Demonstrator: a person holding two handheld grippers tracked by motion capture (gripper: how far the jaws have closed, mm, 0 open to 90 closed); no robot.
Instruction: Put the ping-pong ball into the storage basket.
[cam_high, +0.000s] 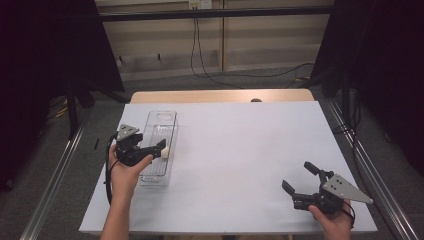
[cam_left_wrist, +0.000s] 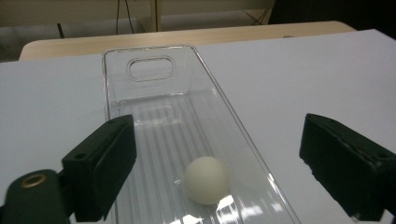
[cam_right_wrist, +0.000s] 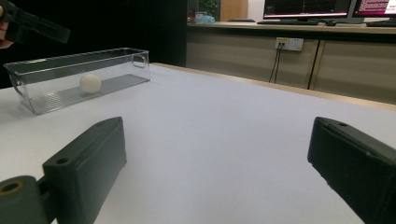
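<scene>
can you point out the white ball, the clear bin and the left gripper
white ball (cam_left_wrist: 206, 180), left gripper view, middle of the ball's front face
clear bin (cam_left_wrist: 150, 69), left gripper view, far end wall by its handle cutout
left gripper (cam_high: 161, 148), high view, between its fingertips above the bin

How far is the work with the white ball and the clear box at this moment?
Done, it seems: the white ball lies on the floor of the clear box. In hand: nothing; the left hand-held gripper hangs open above the ball, and the right hand-held gripper is open over bare table. Left: I cannot tell, no other loose item appears on the table.
</scene>
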